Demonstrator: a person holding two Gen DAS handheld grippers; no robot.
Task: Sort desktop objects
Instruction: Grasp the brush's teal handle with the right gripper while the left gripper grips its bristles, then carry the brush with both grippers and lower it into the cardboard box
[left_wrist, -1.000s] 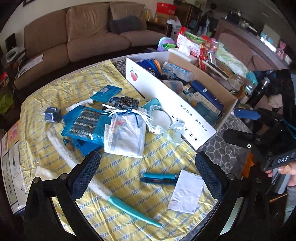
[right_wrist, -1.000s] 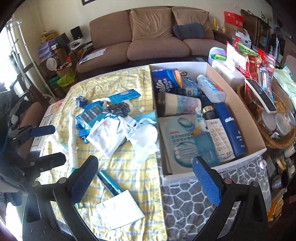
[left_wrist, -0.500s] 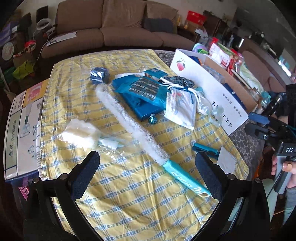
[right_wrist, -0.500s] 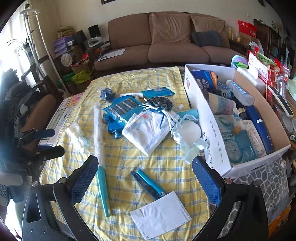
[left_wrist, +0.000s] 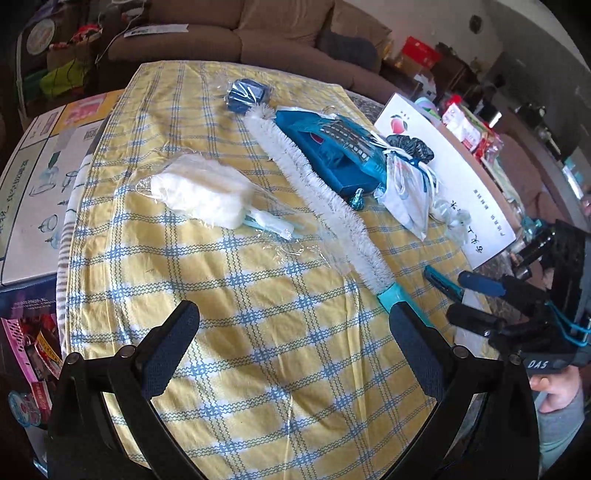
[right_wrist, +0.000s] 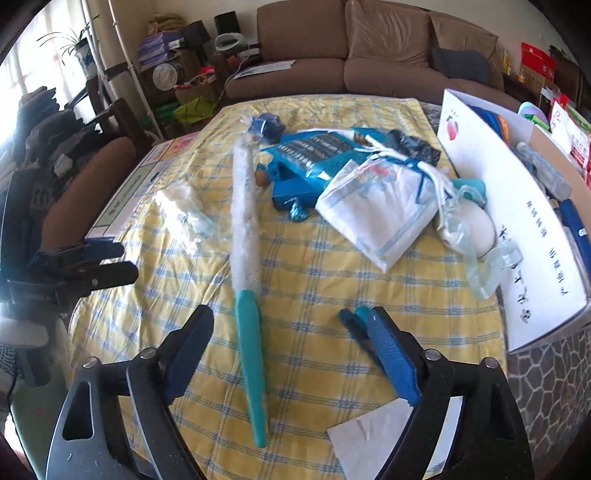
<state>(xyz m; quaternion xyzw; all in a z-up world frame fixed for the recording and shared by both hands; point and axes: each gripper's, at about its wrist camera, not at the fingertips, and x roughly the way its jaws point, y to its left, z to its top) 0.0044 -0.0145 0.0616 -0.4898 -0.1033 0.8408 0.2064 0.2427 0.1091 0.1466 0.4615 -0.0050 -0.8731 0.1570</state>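
Observation:
A long white brush (right_wrist: 242, 206) with a teal handle (right_wrist: 251, 350) lies on the yellow checked cloth (left_wrist: 258, 332). My right gripper (right_wrist: 290, 328) hangs over that handle. Its jaws are closing with the handle between them, and the pads are clear of it. A blue-teal clip (right_wrist: 352, 321) lies by its right finger. My left gripper (left_wrist: 293, 321) stands open above bare cloth, and the brush (left_wrist: 325, 199) runs past its right finger. A bagged white fluffy head (left_wrist: 207, 192) lies ahead of it on the left. The right gripper (left_wrist: 476, 302) also shows at the right of the left wrist view.
A blue packet (right_wrist: 314, 155), a white drawstring pouch (right_wrist: 376, 214) and a small blue wrapped item (right_wrist: 267, 127) lie mid-table. A white box (right_wrist: 517, 221) of toiletries bounds the right side. A white card (right_wrist: 369, 435) lies at the near edge. Printed boxes (left_wrist: 33, 177) stand beyond the left edge.
Both grippers have come down and shifted left over the cloth, so the white box slid to the right of both views. The right jaws have narrowed, and the brush handle now lies between them.

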